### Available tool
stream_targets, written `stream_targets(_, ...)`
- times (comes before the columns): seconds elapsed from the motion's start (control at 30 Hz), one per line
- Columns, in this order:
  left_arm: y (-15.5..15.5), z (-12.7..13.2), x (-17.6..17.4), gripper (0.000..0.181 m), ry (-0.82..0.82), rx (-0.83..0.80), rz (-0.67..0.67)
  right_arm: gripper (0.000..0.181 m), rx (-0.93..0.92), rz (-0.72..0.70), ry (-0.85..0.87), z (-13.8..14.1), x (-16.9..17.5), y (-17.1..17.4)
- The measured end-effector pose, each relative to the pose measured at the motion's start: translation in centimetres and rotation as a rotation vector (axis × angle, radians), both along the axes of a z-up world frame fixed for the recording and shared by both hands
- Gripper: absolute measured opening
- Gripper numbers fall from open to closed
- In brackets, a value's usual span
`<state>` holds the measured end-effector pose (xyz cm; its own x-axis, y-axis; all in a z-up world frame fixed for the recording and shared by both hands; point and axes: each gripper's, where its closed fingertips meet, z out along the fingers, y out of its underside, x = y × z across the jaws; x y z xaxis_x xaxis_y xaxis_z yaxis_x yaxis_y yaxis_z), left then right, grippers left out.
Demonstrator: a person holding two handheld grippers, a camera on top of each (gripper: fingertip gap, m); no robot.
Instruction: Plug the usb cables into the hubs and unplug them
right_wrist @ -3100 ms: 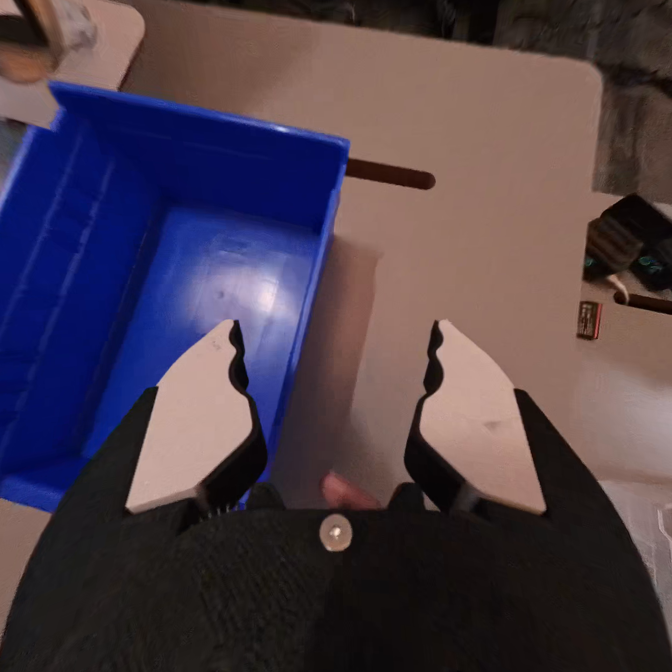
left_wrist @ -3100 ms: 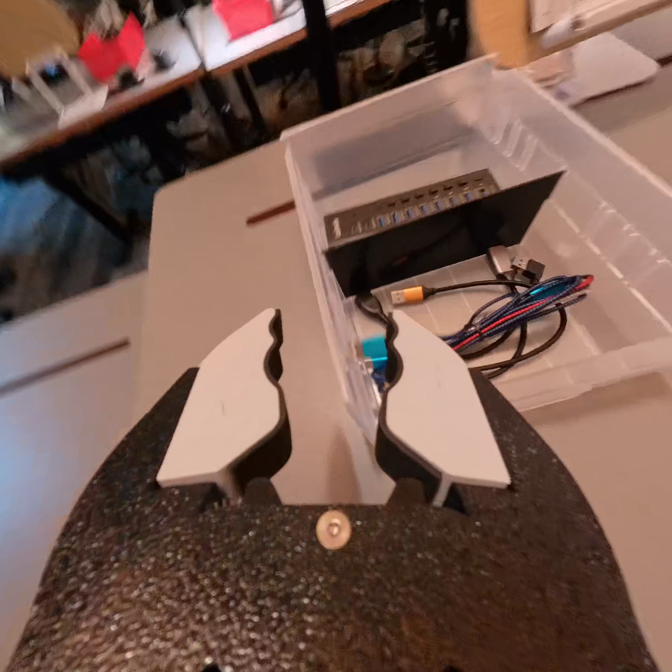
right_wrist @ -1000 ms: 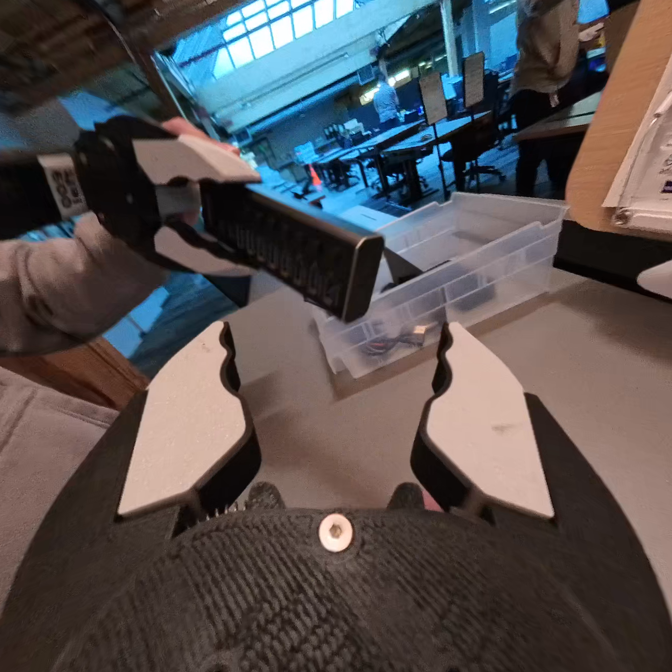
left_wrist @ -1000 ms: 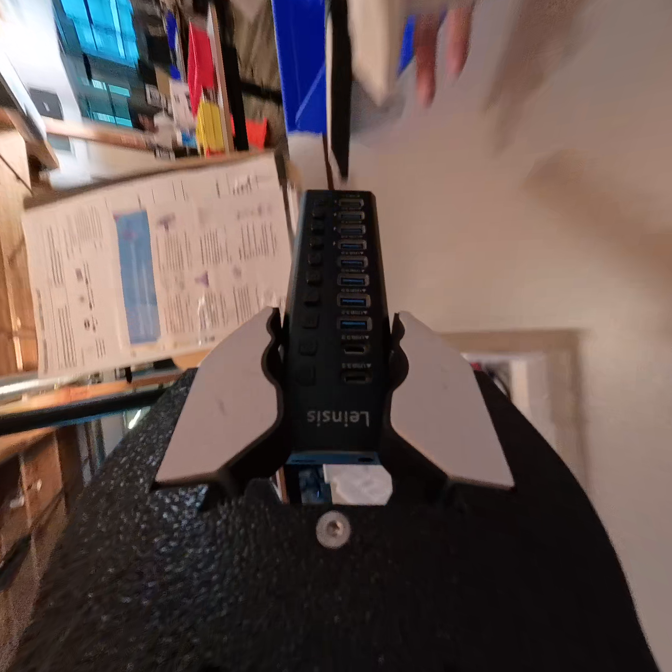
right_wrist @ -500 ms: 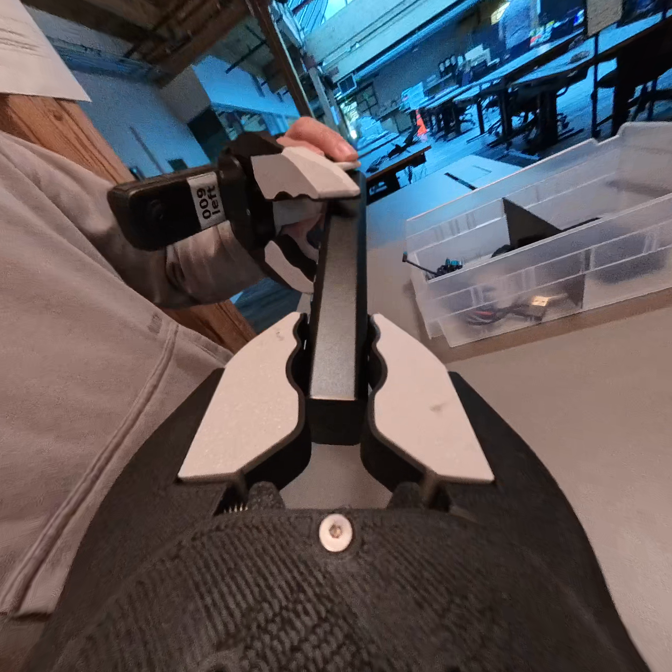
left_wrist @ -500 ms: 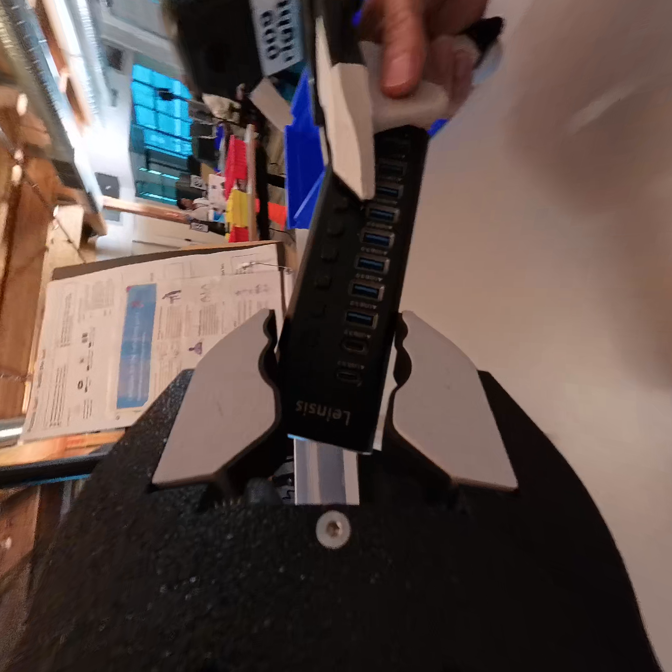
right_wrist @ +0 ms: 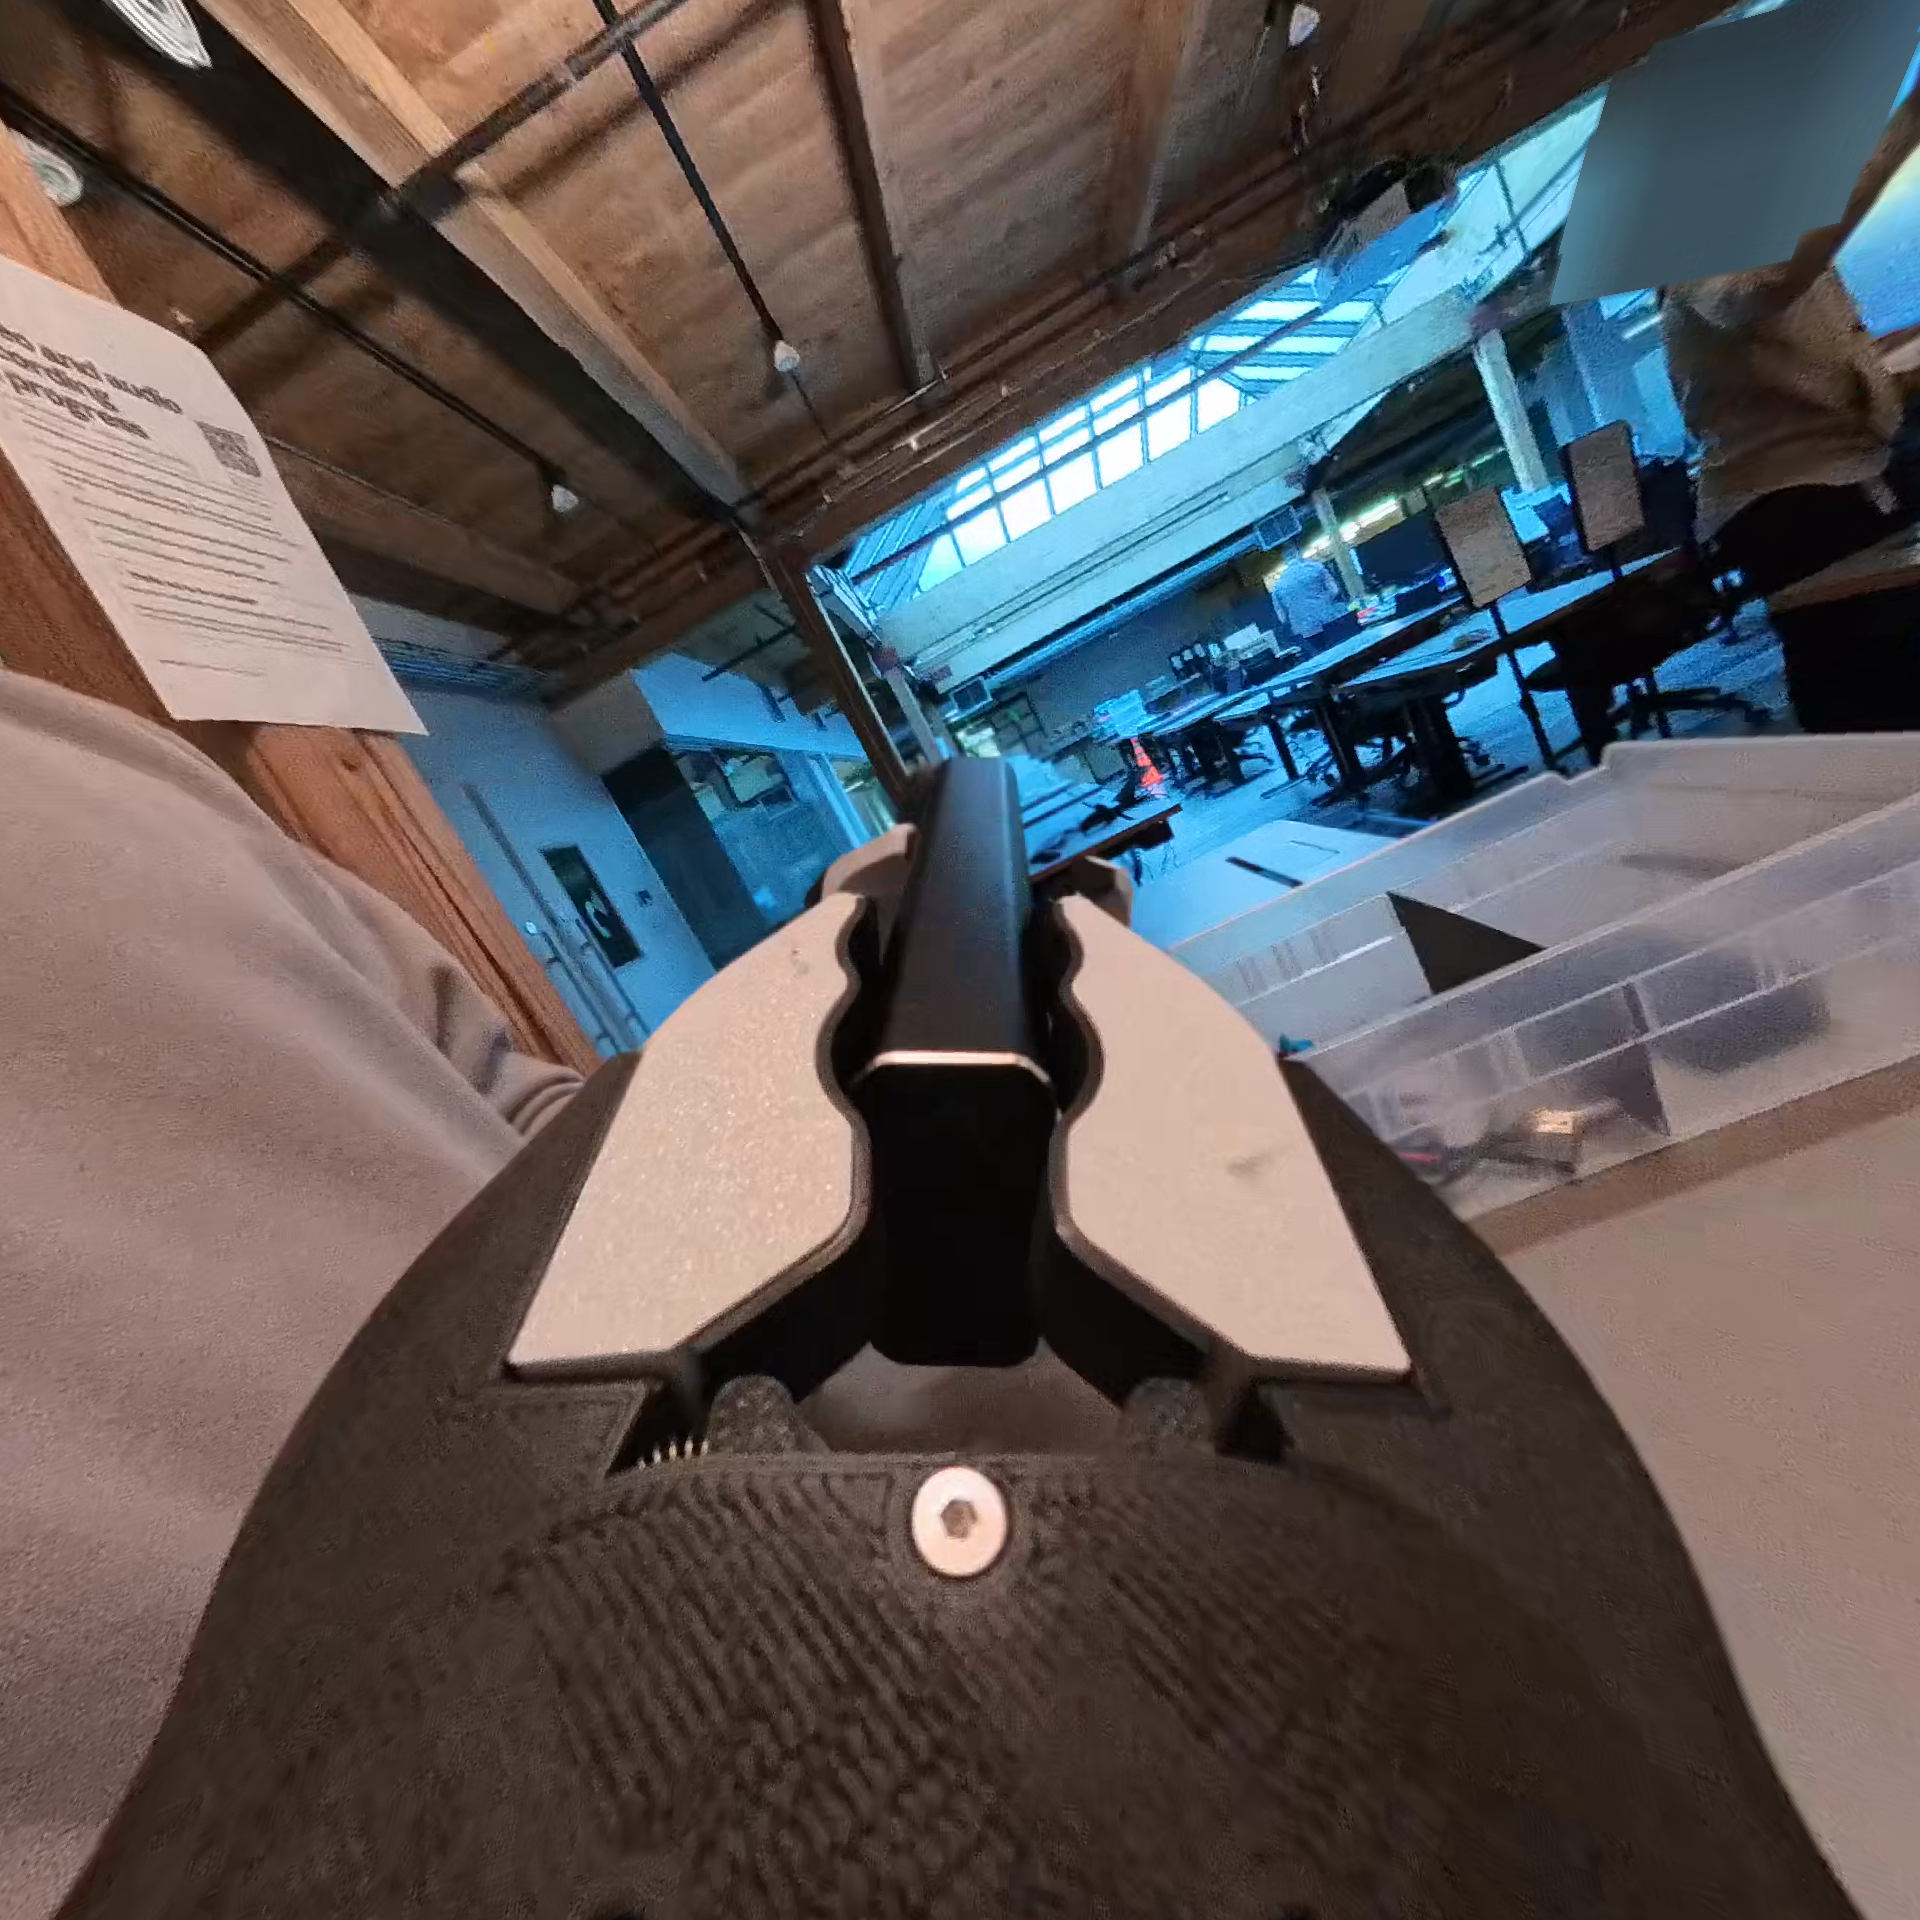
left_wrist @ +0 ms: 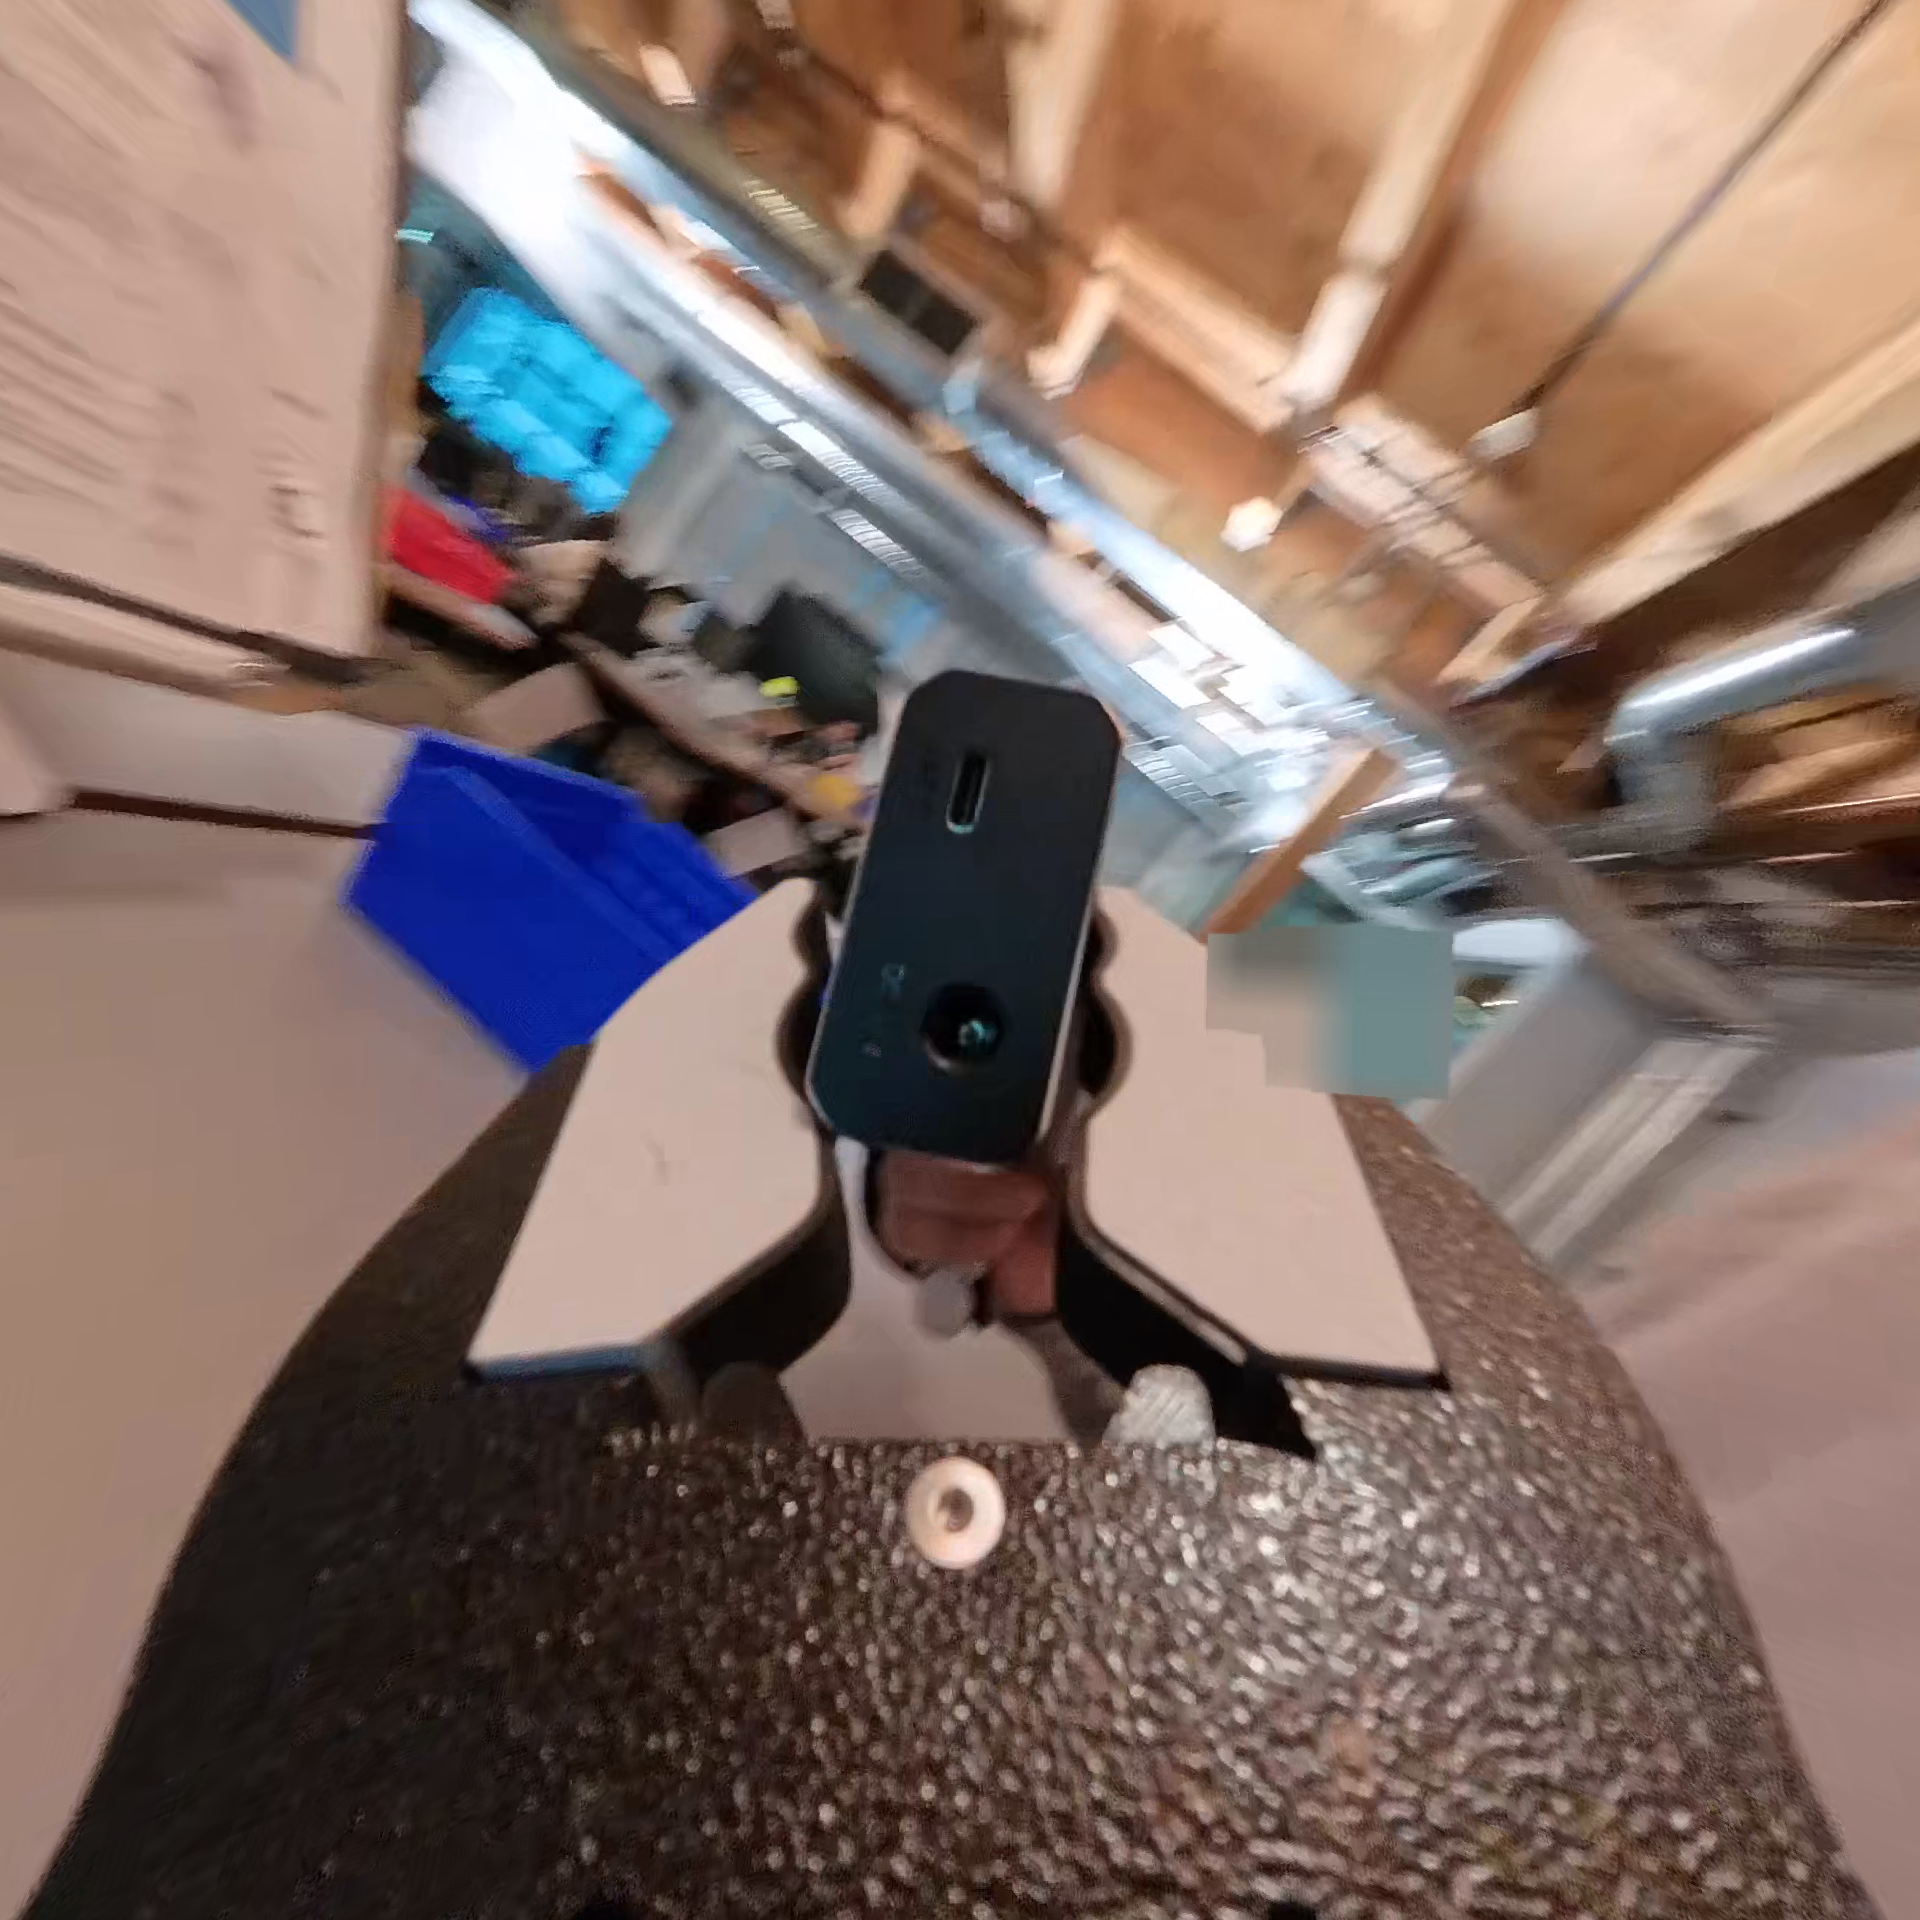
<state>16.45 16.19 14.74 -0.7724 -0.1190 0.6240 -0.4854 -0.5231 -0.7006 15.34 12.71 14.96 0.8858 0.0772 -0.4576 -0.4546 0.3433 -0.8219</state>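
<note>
A black USB hub [left_wrist: 961, 914] is held in the air between both grippers. In the left wrist view its end face, with a small oval port and a round socket, points at the camera. My left gripper [left_wrist: 956, 935] is shut on the hub, one finger on each side. A person's fingertip [left_wrist: 966, 1236] shows just under the hub. In the right wrist view the hub [right_wrist: 961, 987] runs straight away from the camera. My right gripper [right_wrist: 961, 966] is shut on its near end. The left gripper's fingertips [right_wrist: 868, 868] hug its far end. USB cables [right_wrist: 1538, 1127] lie in a clear bin.
A clear plastic bin [right_wrist: 1558, 987] with a black divider [right_wrist: 1455, 945] stands on the beige table [right_wrist: 1714, 1455] to the right. A blue bin [left_wrist: 520, 914] stands on the table at the left. A grey sleeve [right_wrist: 208, 1039] fills the left side.
The right gripper went from open to shut on the hub's free end. The hub has since swung from ports-up to end-on in the left wrist view. Both cameras now tilt more upward.
</note>
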Motion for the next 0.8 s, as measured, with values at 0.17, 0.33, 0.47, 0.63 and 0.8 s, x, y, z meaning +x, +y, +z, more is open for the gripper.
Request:
stream_targets(0.17,-0.3,-0.1,-1.4,0.029,-0.164,0.058,-0.060,0.031,-0.042,0.067,-0.016,-1.6,-1.6,0.0)
stream_targets(0.33,-0.2,-0.4,-1.4,0.029,-0.303,0.340,-0.144,0.052,-0.400,0.008,-0.155,-5.4,-1.5,0.4)
stream_targets(0.47,-0.1,-1.2,-1.8,0.029,-0.493,0.645,-0.293,0.073,-0.601,-0.002,-0.266,-6.9,-0.9,0.8)
stream_targets(0.63,-0.5,-1.4,-2.4,0.029,-0.619,0.818,-0.493,0.072,-0.705,0.118,-0.355,-8.3,-2.2,3.7)
stream_targets(0.8,-1.3,-1.2,-1.9,0.029,-0.645,0.859,-0.505,0.027,-0.838,-0.034,-0.490,-9.2,-0.4,4.6)
